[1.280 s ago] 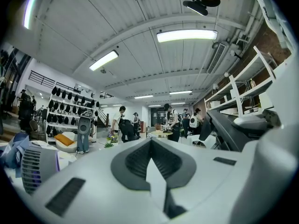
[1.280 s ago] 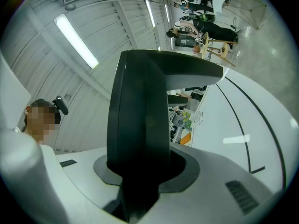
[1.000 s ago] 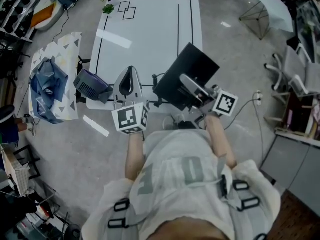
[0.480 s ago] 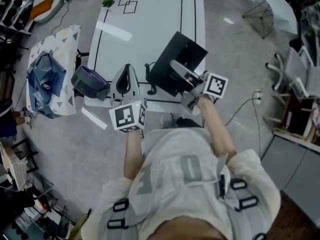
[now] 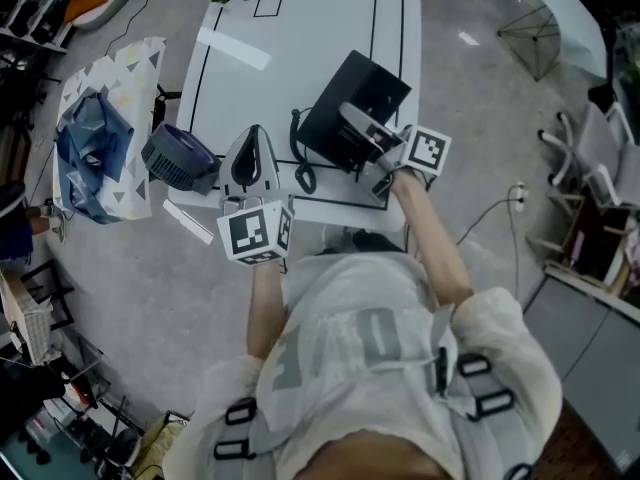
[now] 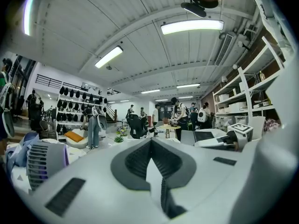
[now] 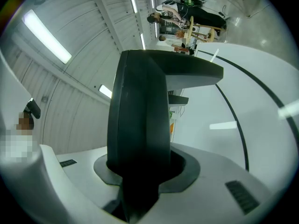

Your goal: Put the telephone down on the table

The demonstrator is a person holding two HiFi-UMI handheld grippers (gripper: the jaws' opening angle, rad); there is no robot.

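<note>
The right gripper point(image 5: 355, 126) is squeezing the black telephone point(image 5: 350, 98) between its two jaws, and in the right gripper view the dark body of the phone is filling the gap between them, so it is holding tight. The phone is hanging over the near right part of the white table point(image 5: 300, 38), close to the black line drawn near that edge. It is sitting at a slant, with one side higher than the other. I cannot tell if any corner is touching the tabletop yet, but it does not look like it is lying flat. Its curly cord point(image 5: 300, 165) is dangling down onto the table just beside it. The left gripper point(image 5: 252, 146) is pointing at the near edge of the table with its jaws pressed together and nothing in them, so it is not helping with the phone. A purple thing with a grille point(image 5: 178, 158) is sitting just off the table's left side, well apart from the phone. I think the putting-down step is going on right now and is almost done. Next, the right gripper is probably needing to bring the phone lower and tip it level, so its whole bottom is resting on the table. Only then should the jaws be opening, and the gripper should be backing away slowly. It should also be keeping clear of the cord, because a snag could be dragging the phone toward the edge.
</note>
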